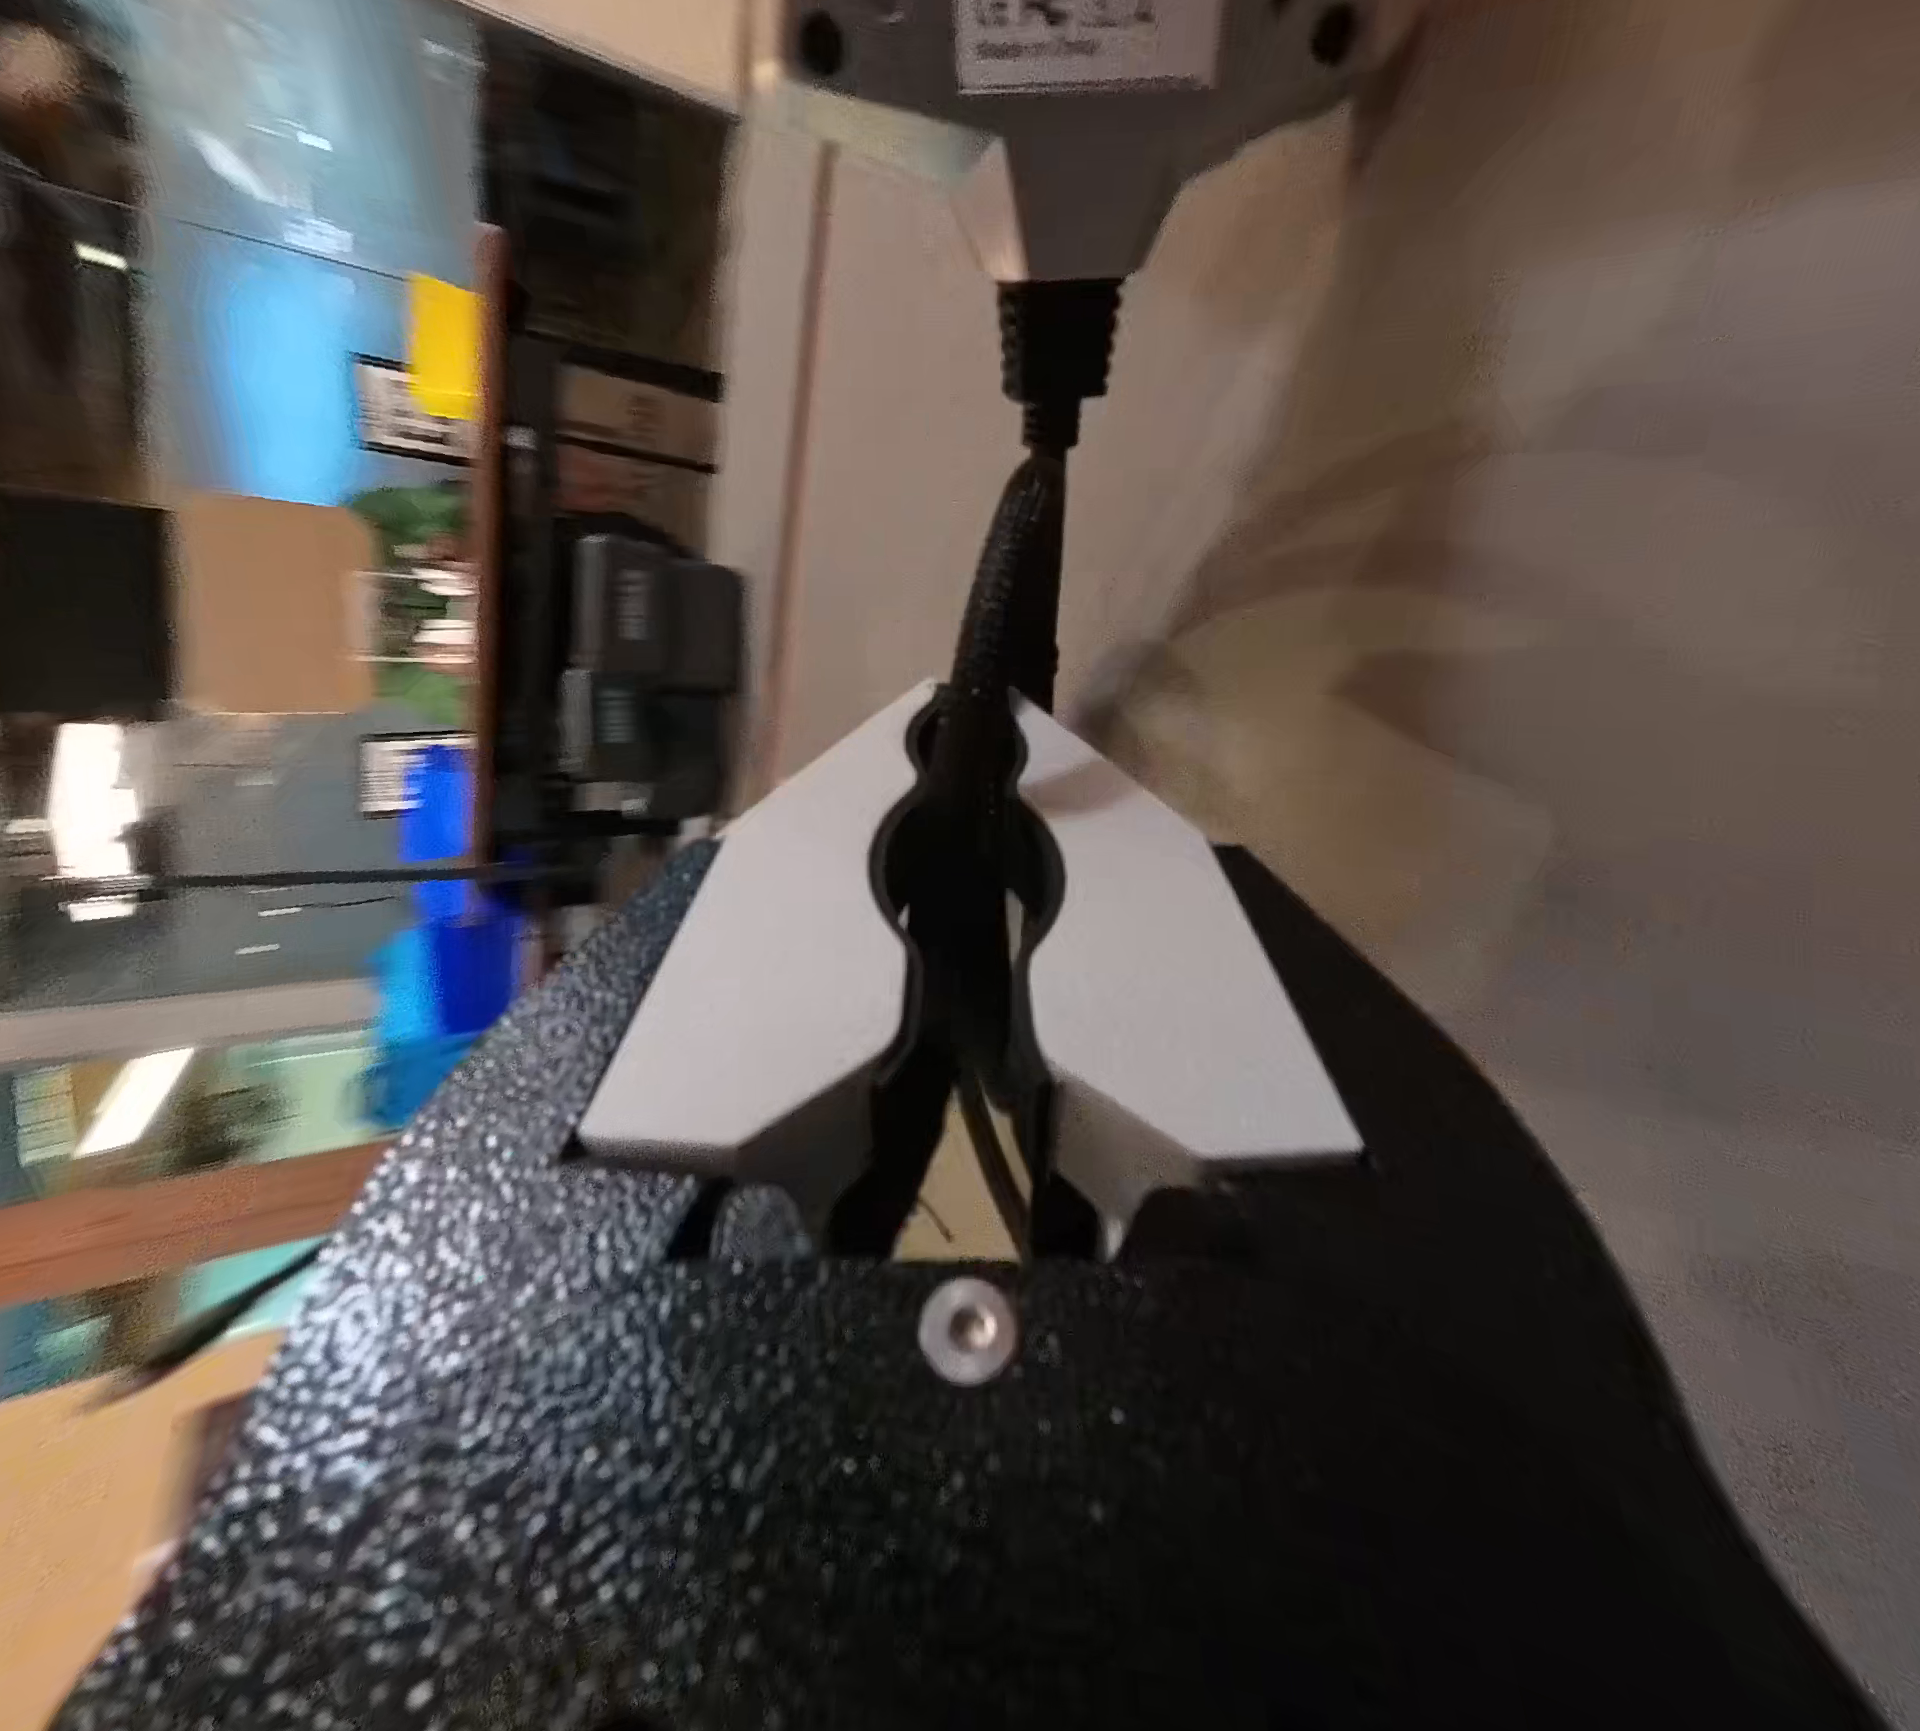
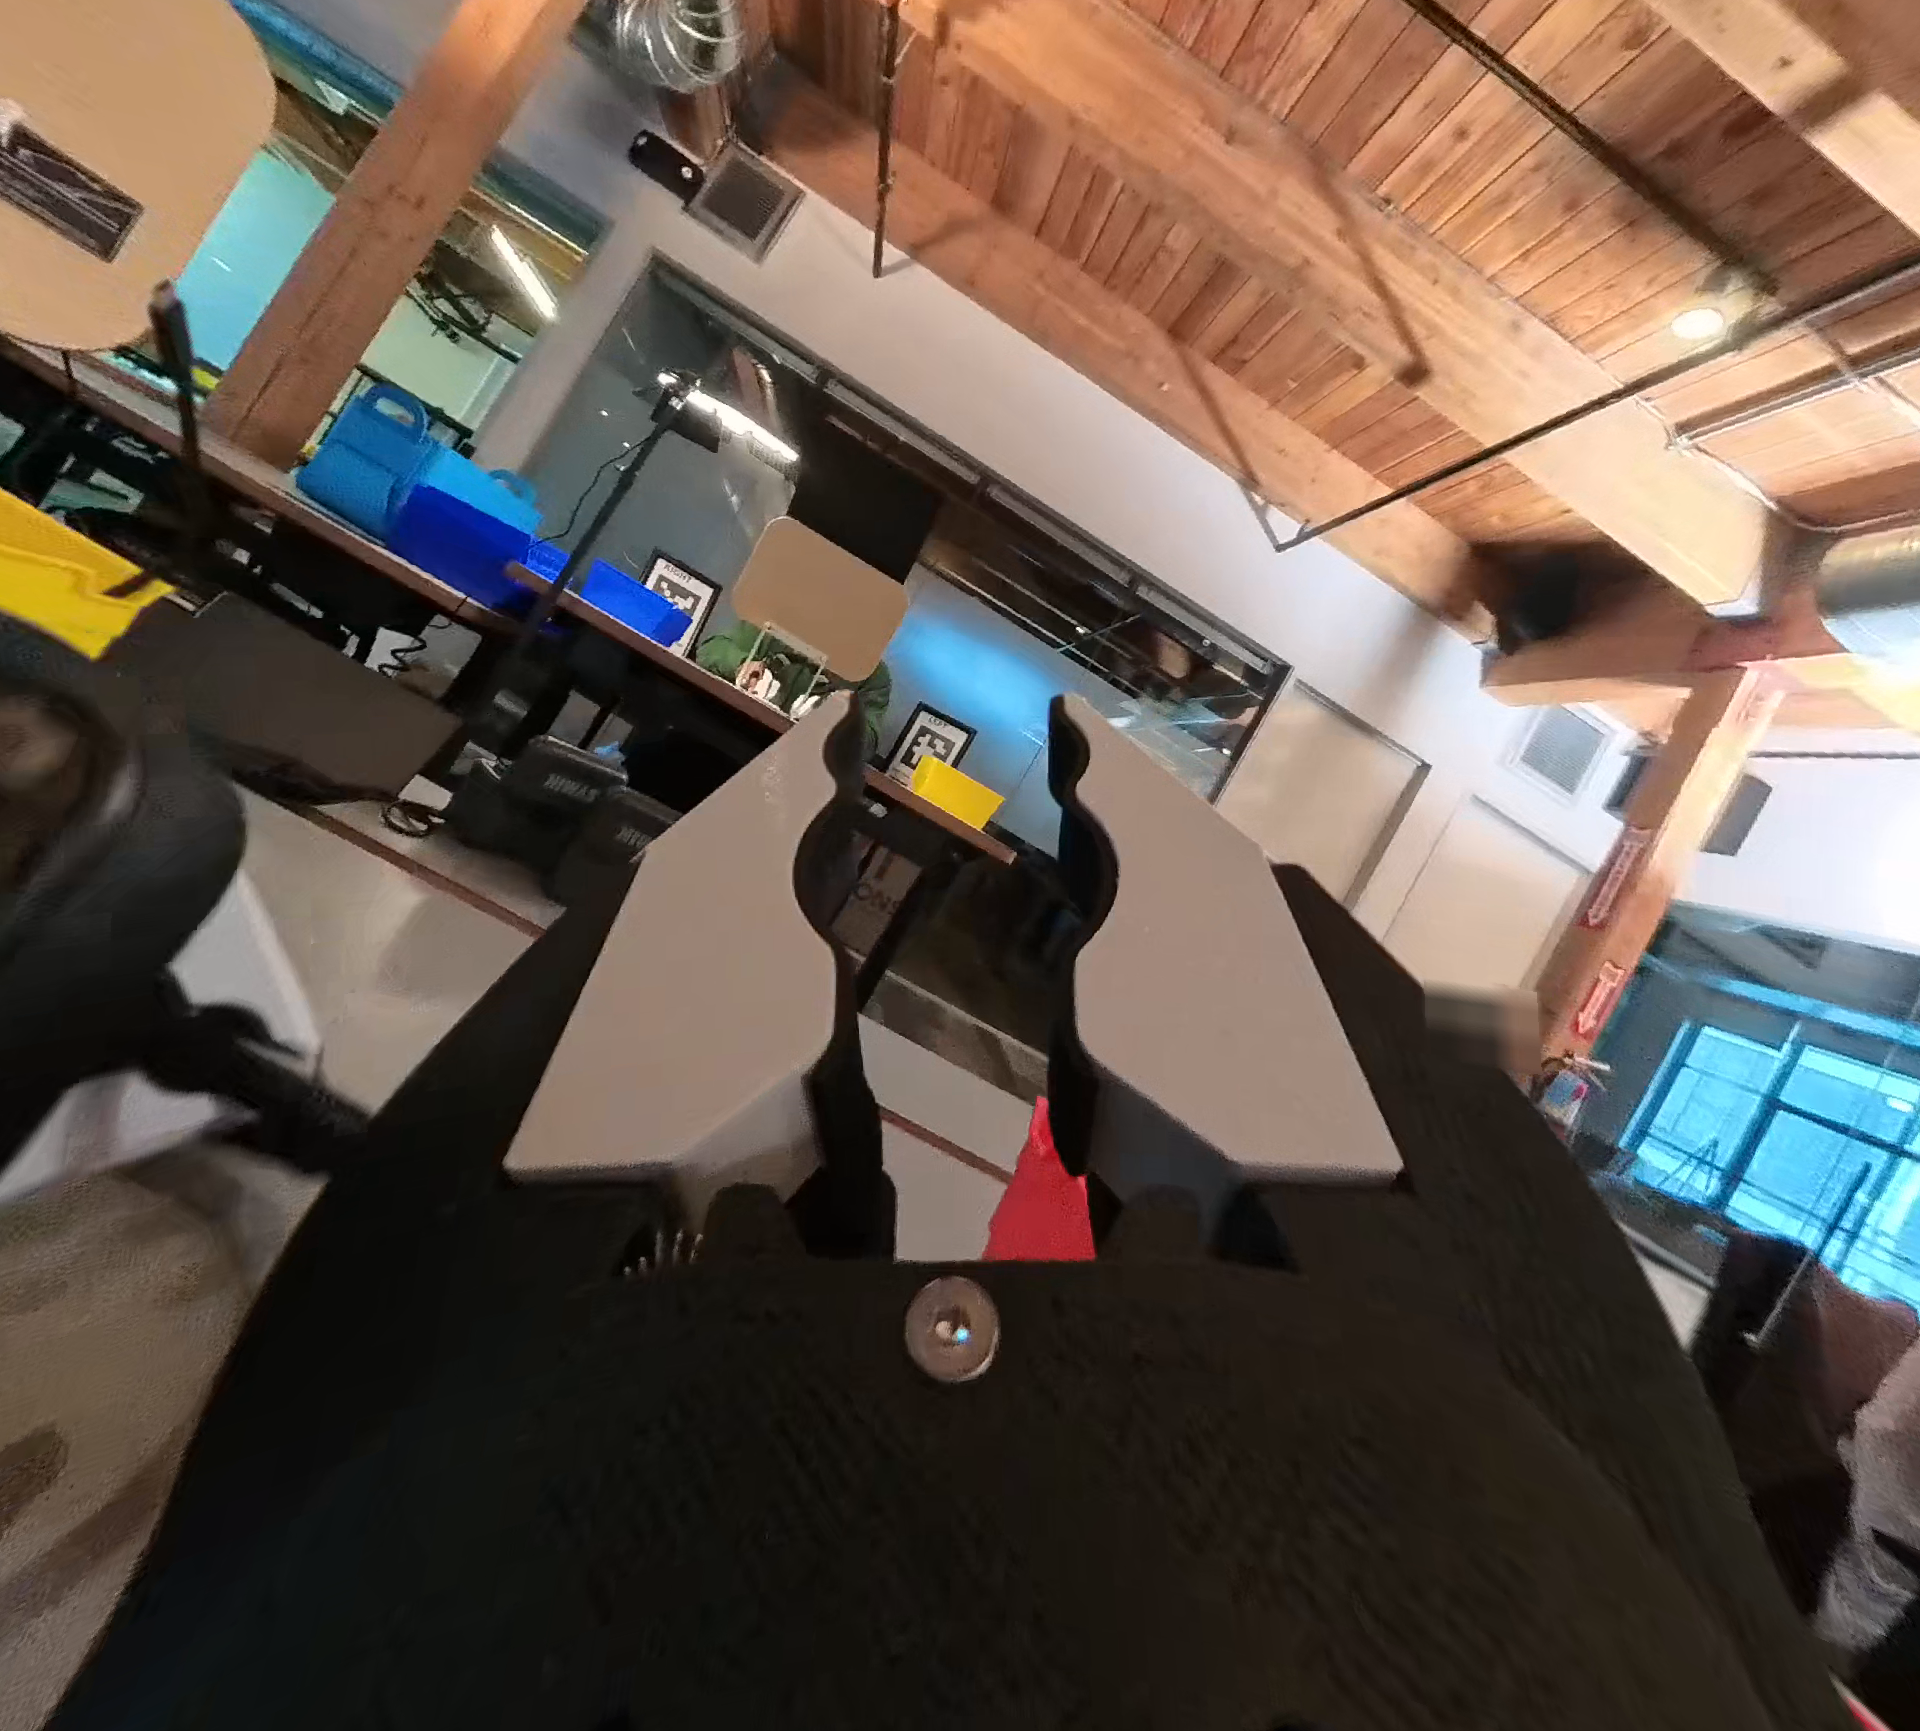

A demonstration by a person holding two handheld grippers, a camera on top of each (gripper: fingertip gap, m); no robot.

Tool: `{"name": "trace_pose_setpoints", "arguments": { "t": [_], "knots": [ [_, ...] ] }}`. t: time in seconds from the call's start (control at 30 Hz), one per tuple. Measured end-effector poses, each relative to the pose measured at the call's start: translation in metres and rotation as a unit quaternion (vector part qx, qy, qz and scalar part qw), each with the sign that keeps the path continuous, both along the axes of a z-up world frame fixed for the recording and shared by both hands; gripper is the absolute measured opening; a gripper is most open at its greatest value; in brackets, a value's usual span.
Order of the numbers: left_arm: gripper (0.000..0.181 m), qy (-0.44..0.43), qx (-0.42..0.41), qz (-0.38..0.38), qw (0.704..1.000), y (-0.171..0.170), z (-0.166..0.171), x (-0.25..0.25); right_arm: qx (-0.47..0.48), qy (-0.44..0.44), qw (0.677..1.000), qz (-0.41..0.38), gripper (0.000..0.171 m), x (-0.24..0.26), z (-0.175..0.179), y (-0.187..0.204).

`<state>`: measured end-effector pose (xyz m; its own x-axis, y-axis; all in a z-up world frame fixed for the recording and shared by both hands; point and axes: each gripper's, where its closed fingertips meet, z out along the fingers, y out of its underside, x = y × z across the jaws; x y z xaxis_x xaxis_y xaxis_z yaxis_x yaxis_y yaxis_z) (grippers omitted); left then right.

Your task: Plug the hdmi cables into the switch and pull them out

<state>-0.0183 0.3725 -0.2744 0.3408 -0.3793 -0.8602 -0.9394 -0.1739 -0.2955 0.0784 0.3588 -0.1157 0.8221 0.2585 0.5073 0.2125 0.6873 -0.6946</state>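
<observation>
The left tongs (image 1: pixel 966 746) are clamped on a black braided cable (image 1: pixel 997 601), and the grey switch (image 1: pixel 1070 19) hangs from it just beyond. The right tongs (image 2: pixel 951 725) gape empty, aimed at the ceiling (image 2: pixel 1299 71). Swinging could tear the cord's joint, or it may slip.

black textured bodies | grey notched fingers (image 2: pixel 707 954) | silver centre screw (image 2: pixel 951 1340)

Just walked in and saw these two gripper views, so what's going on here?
The left gripper is shut on a black braided cable that runs into a grey switch, whose labelled side faces the camera. The right gripper is open, holds nothing and points up toward the room and wooden ceiling.
</observation>
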Motion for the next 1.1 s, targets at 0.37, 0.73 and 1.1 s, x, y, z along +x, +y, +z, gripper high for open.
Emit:
{"name": "trace_pose_setpoints", "arguments": {
  "t": [0.37,0.73,1.1],
  "knots": [
    [0.076,-0.462,-0.249,-0.158,0.836,-0.083,0.1,0.056,-0.055,0.07,0.996,0.005,0.032,0.024,-0.006,0.014],
    [0.066,-0.537,0.116,0.216,0.807,-0.127,0.199,-0.265,-0.068,0.045,0.997,0.009,0.029,0.012,-0.014,0.015],
    [0.081,-0.638,0.07,0.41,0.648,-0.15,0.083,-0.401,-0.076,0.021,0.997,0.011,0.028,0.004,-0.023,0.016]
  ]
}}
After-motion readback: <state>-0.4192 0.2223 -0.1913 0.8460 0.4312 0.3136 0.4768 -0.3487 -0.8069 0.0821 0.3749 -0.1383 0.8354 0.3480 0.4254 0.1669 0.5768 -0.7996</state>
